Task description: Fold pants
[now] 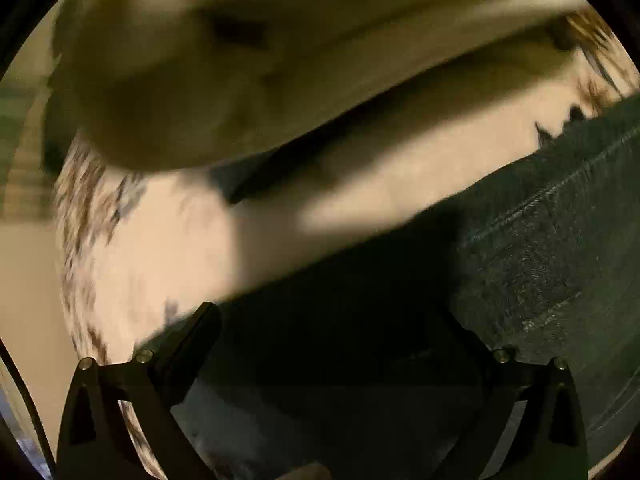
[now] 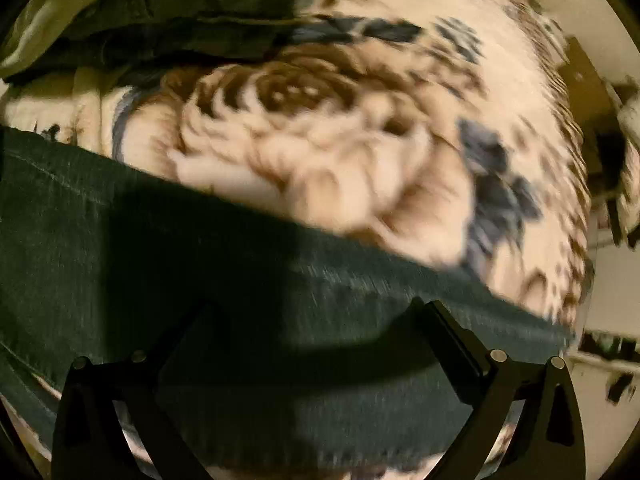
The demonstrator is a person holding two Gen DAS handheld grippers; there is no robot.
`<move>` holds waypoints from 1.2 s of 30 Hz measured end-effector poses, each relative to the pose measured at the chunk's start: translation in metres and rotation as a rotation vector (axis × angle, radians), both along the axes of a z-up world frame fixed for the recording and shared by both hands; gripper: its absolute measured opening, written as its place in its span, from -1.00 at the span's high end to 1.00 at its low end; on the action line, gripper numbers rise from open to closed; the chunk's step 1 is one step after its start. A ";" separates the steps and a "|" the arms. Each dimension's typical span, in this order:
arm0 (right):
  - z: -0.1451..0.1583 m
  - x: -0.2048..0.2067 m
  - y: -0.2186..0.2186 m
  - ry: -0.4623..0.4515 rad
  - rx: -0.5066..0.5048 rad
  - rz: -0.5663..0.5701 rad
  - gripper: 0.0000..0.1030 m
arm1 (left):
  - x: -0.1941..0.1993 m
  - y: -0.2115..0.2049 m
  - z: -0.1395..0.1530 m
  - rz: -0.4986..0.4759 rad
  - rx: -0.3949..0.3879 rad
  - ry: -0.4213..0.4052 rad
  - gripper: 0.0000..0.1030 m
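1. Dark green pants point(image 2: 248, 280) lie spread across a floral-print bedspread point(image 2: 360, 152).
2. Left gripper point(image 1: 332, 328): fingers spread over dark fabric, released; shadow hides contact.
3. Right gripper point(image 2: 312, 320): fingers apart above the pants, nothing grasped.
4. Both views blurred.

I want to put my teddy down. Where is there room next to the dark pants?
The flowered blanket lies bare beyond the pants, up to the heaped dark clothes. In the left view, a pale strip between pants and a blurry bulky shape is narrower. Near the fingers, pants cover everything.
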State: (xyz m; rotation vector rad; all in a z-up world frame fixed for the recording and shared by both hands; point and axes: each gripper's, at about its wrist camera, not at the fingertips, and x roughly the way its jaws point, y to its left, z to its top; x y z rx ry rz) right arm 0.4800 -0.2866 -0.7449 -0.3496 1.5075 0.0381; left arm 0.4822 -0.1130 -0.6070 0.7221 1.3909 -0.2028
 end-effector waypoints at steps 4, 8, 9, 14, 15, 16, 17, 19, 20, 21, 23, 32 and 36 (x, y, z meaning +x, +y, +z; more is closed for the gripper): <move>-0.011 0.016 0.006 0.033 0.026 0.059 -0.92 | 0.012 0.002 -0.005 -0.091 -0.077 0.056 -0.99; -0.010 0.021 0.014 0.044 0.110 0.076 -0.07 | 0.009 0.006 0.002 -0.113 -0.212 0.125 -0.16; -0.008 0.021 0.016 0.037 0.113 0.078 0.06 | 0.006 0.006 0.006 -0.119 -0.236 0.136 0.15; 0.016 0.011 0.006 -0.047 0.126 0.003 0.78 | -0.009 0.017 0.037 -0.086 -0.293 0.069 0.79; 0.023 0.006 0.001 -0.066 0.149 -0.027 0.80 | -0.011 0.021 0.046 -0.070 -0.312 0.051 0.82; 0.029 0.001 -0.002 -0.084 0.163 -0.045 0.81 | -0.018 0.027 0.057 -0.054 -0.329 0.023 0.83; 0.038 -0.008 -0.004 -0.108 0.172 -0.059 0.83 | -0.024 0.029 0.067 -0.041 -0.340 -0.006 0.83; 0.053 -0.025 -0.008 -0.140 0.177 -0.075 0.84 | -0.049 0.037 0.095 -0.023 -0.360 -0.073 0.84; 0.066 -0.038 -0.010 -0.161 0.181 -0.085 0.85 | -0.060 0.039 0.106 -0.007 -0.371 -0.096 0.84; 0.078 -0.051 -0.011 -0.180 0.181 -0.093 0.86 | -0.074 0.045 0.119 0.020 -0.392 -0.110 0.84; 0.100 -0.080 -0.010 -0.213 0.180 -0.105 0.86 | -0.107 0.047 0.142 0.082 -0.417 -0.147 0.84; 0.104 -0.251 0.031 -0.159 0.125 -0.124 0.86 | -0.236 0.065 0.100 0.445 -0.431 -0.033 0.84; 0.053 -0.272 0.026 -0.027 0.131 -0.186 0.87 | -0.247 0.068 0.038 0.521 -0.384 0.012 0.77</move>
